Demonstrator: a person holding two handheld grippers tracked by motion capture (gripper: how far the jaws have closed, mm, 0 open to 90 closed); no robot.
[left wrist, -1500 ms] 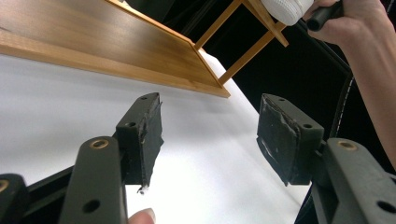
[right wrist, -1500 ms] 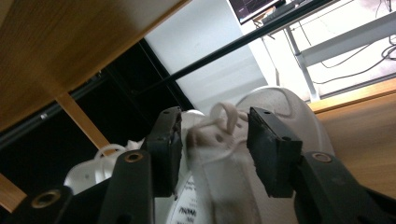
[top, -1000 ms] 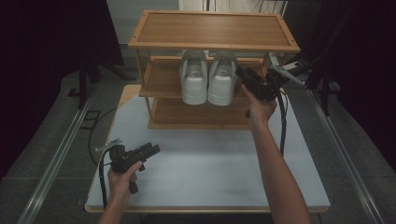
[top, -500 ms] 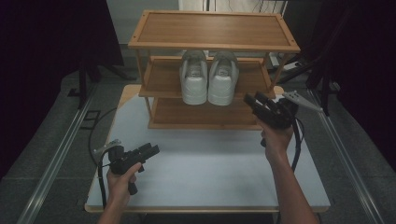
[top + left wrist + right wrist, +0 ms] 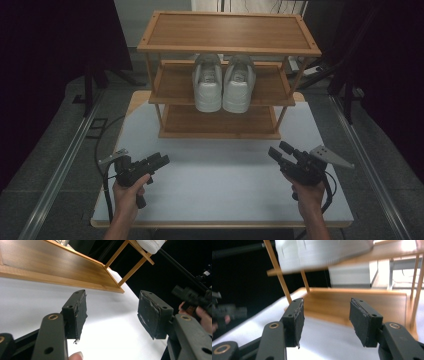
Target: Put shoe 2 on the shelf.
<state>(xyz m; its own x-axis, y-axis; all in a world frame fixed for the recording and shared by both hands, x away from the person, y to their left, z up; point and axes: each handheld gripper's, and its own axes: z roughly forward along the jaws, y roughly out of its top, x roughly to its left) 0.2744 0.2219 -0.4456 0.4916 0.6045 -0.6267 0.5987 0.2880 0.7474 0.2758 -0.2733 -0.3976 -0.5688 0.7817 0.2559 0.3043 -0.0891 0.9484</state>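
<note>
Shoes (image 5: 223,86) sit side by side on the rack's (image 5: 230,30) middle shelf; your left gripper (image 5: 156,162) and right gripper (image 5: 279,152) hover over the table (image 5: 220,170), jaws spread, empty (placing looks done); next, just rest them

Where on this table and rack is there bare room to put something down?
The white table is bare between the left tool and the right tool. The rack's top shelf and bottom shelf are free. The middle shelf is crowded at its centre by the white shoes.
</note>
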